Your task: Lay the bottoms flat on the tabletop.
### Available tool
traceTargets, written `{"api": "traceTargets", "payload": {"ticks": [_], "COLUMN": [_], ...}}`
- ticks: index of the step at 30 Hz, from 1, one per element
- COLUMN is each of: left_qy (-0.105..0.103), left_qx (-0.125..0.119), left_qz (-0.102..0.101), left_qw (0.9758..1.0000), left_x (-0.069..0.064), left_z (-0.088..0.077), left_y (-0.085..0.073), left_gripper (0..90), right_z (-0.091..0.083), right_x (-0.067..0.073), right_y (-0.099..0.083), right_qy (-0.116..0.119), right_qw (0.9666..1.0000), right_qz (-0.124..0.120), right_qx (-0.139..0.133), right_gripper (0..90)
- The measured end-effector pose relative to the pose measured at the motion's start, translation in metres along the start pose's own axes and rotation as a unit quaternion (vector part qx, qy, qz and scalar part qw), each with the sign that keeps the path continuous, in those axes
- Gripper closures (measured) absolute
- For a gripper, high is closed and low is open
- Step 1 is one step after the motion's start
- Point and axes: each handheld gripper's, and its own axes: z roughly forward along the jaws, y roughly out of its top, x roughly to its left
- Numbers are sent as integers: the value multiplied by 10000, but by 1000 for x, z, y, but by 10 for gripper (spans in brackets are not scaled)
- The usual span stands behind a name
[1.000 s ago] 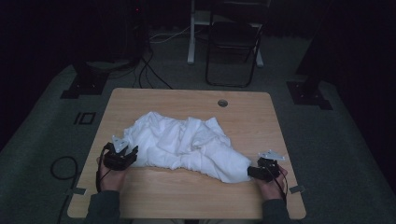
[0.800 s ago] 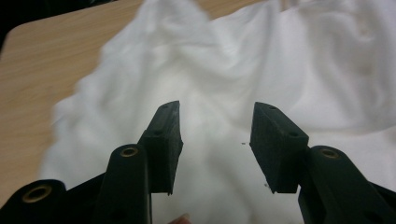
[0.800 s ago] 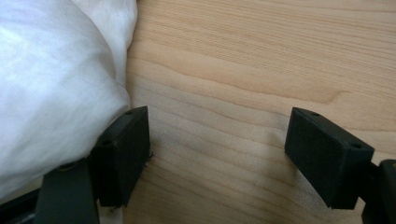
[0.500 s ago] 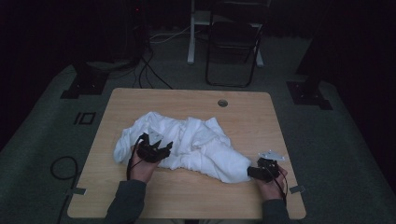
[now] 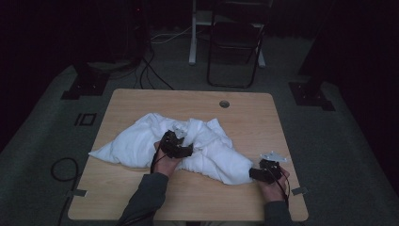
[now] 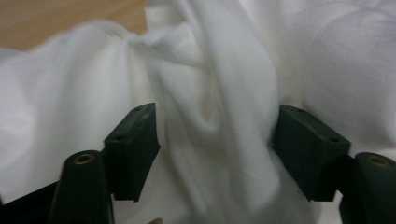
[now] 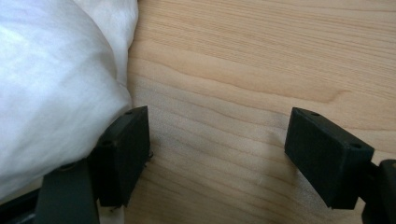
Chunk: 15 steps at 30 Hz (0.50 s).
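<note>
1. A crumpled white cloth (image 5: 188,146) lies heaped across the middle of the wooden table (image 5: 141,101), stretching from the table's left part to its near right corner.

2. The left gripper (image 5: 181,143) sits on the cloth's near side, about halfway along the heap, with the person's hand and grey sleeve behind it toward the table's near edge.

3. In the left gripper view its jaws stand wide apart and have just been opening; a thick fold of the cloth (image 6: 219,93) rises between them. The right-hand pad seems to brush the fabric, the left-hand one stands clear, and nothing is clamped.

4. The right gripper (image 5: 258,173) rests at the cloth's far right tip, close to the table's near right corner.

5. In the right gripper view its jaws are also spread wide, with bare table (image 7: 243,70) between them. The cloth (image 7: 51,79) bulges against the outside of the left-hand jaw, so it lies beside the gripper and not in its grasp.

6. A small round hole (image 5: 224,103) in the tabletop lies beyond the cloth, near the far edge.
</note>
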Motion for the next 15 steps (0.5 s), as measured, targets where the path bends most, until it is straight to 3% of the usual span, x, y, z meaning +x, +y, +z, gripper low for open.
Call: {"api": "traceTargets", "payload": {"ticks": [3,5,7,15], "left_qy": [-111,-116,-136,-134], "left_qx": [121,107,32,-380], "left_qz": [63,121,201,373], "left_qw": [9998,9998,9997,9985], "left_x": [-3,-4,-3,0], "left_z": [5,0,-9,-57], "left_y": [-3,-3,-1,-13], "left_gripper": [556,727,826,847], "right_z": [0,0,0,0], "right_x": [0,0,0,0], "right_y": [0,0,0,0], "right_qy": [0,5,9,10], "right_qw": [10000,10000,10000,10000], "right_qz": [0,-6,-8,-15], "right_qx": [1,0,-1,-1], "right_gripper": [221,221,221,221]}}
